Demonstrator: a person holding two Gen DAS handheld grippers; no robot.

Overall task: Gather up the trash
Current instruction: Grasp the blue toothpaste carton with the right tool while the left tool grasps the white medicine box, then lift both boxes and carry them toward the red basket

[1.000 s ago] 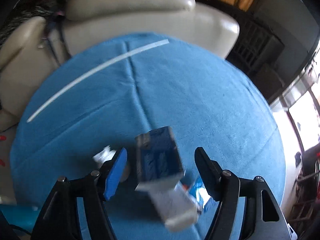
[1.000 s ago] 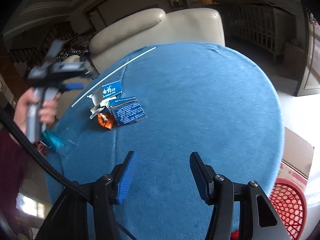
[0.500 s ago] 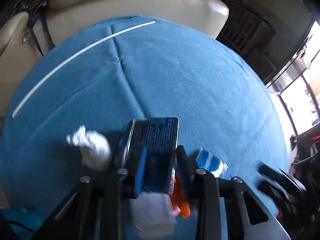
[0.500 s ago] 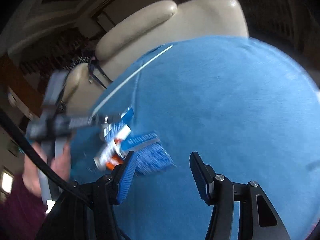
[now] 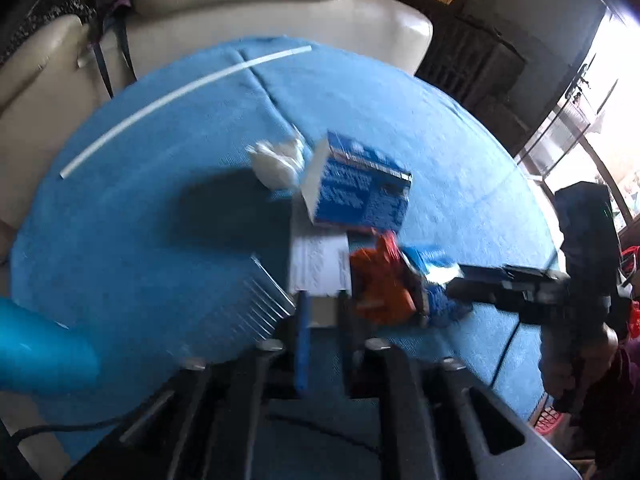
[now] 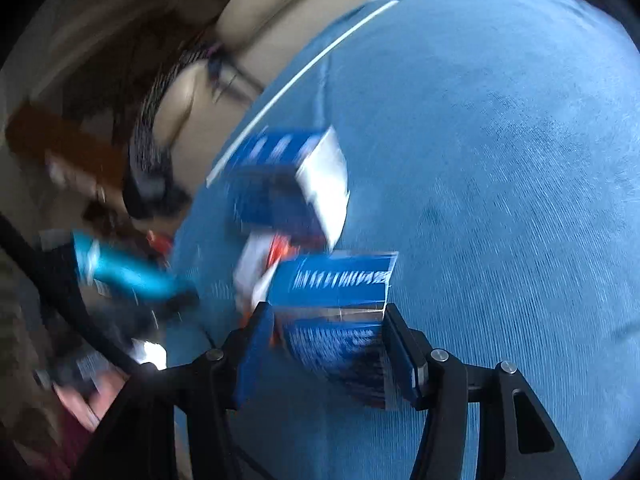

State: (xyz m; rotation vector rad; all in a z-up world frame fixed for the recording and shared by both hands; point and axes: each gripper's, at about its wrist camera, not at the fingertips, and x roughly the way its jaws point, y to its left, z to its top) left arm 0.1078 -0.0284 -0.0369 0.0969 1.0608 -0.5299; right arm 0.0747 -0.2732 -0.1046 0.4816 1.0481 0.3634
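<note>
My left gripper (image 5: 322,312) is shut on the white flap end of a carton (image 5: 318,266) whose blue box end (image 5: 360,194) sticks out ahead. A crumpled white tissue (image 5: 276,162) lies beside it on the blue tablecloth (image 5: 160,220). An orange wrapper (image 5: 382,288) lies right of my fingers. My right gripper (image 6: 328,344) has its jaws open around a flattened blue box (image 6: 340,320); whether the pads touch it is blurred. The carton in the left gripper shows above it in the right wrist view (image 6: 288,188).
A white straw-like strip (image 5: 180,96) lies on the far side of the round table. A cream leather sofa (image 5: 240,8) stands behind it. A red basket (image 5: 548,424) shows past the table's right edge.
My left gripper closed on the carton and lifted it. My right gripper moved left and down onto the flattened blue box.
</note>
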